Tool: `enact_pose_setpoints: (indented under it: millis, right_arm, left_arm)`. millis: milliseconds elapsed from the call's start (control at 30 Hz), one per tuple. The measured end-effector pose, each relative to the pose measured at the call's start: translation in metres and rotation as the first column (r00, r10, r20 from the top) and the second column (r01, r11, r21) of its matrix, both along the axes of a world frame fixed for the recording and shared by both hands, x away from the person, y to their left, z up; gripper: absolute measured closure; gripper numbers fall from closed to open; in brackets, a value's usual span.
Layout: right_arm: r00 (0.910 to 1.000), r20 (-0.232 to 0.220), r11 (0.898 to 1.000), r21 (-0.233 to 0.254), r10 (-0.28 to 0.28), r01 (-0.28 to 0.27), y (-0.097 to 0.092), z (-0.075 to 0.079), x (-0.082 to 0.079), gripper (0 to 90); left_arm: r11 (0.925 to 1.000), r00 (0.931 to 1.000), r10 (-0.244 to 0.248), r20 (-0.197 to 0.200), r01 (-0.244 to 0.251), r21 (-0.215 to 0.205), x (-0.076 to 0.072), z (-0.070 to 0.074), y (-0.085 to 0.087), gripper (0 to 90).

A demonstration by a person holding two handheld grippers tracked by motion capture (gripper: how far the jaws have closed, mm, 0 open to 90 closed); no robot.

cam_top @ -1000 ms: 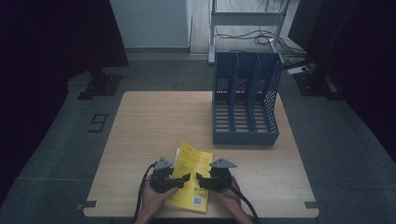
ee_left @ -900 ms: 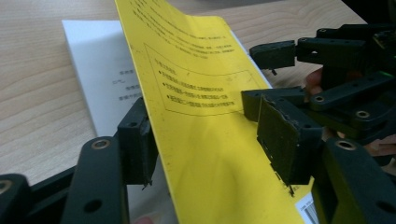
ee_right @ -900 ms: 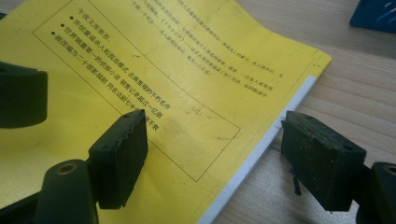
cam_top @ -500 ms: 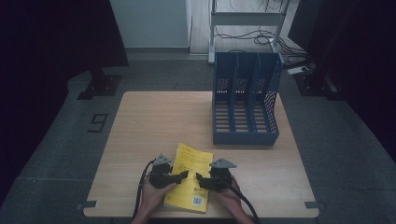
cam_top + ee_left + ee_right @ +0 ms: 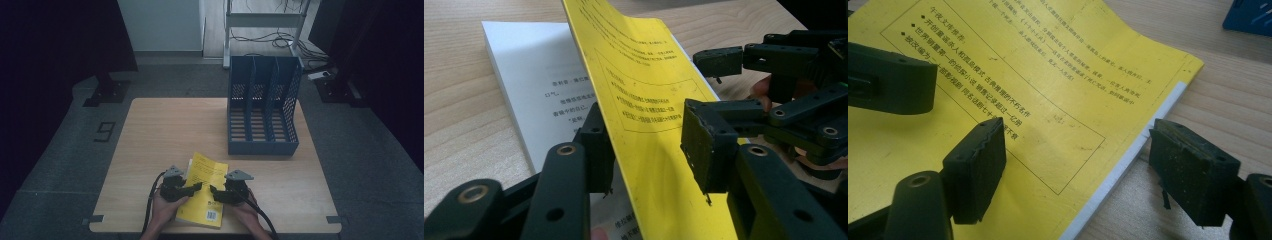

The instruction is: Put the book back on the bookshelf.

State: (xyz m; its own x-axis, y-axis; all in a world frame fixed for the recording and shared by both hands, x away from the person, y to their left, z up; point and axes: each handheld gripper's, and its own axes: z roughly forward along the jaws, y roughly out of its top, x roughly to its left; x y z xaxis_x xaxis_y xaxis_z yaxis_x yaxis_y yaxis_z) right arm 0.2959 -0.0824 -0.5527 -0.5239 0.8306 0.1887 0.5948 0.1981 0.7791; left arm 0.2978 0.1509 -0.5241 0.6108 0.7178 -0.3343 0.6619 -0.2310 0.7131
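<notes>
A: Where was the yellow book [image 5: 202,192]?

B: Near table edge [image 5: 120,145], between both hands. Its cover [image 5: 644,100] stood lifted off the white page [image 5: 531,75], passing between the left gripper [image 5: 649,145] jaws, half-spread and just closing; contact unclear. Right gripper [image 5: 1073,165] jaws straddled the book's edge, spread, not pressing.

A: Change from earlier?

B: Cover was raised higher; left gripper had shifted slightly. Blue file rack [image 5: 262,107] stayed put.
</notes>
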Motion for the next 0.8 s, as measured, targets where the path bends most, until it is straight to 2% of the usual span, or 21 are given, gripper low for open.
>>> enact_pose_setpoints:
  millis: [167,267,367,533,800]
  right_arm:
    - [1.0000,0.002,1.000,0.002,-0.001,0.001,0.000,0.000,0.000,22.5]
    - [1.0000,0.002,1.000,0.002,0.000,0.000,0.000,0.000,0.000,22.5]
    - [1.0000,0.002,1.000,0.006,0.001,-0.001,-0.001,0.000,0.000,22.6]
    - [1.0000,0.007,1.000,0.012,0.002,-0.002,-0.001,0.000,0.000,22.9]
    - [1.0000,0.009,1.000,0.010,0.003,-0.003,-0.001,0.000,-0.001,22.8]
  left_arm:
    - [0.9992,0.9995,0.017,0.028,-0.018,0.036,-0.001,-0.001,0.000,67.9]
    - [0.9994,0.9987,0.018,0.047,-0.020,0.029,-0.003,0.000,-0.001,72.7]
    - [0.9993,0.9964,0.015,0.083,-0.018,0.032,-0.007,0.003,-0.003,77.8]
    - [0.9992,0.9925,0.016,0.121,-0.021,0.036,-0.011,0.006,-0.006,81.7]
    - [0.9994,0.9924,0.017,0.122,-0.020,0.027,-0.011,0.005,-0.005,82.6]
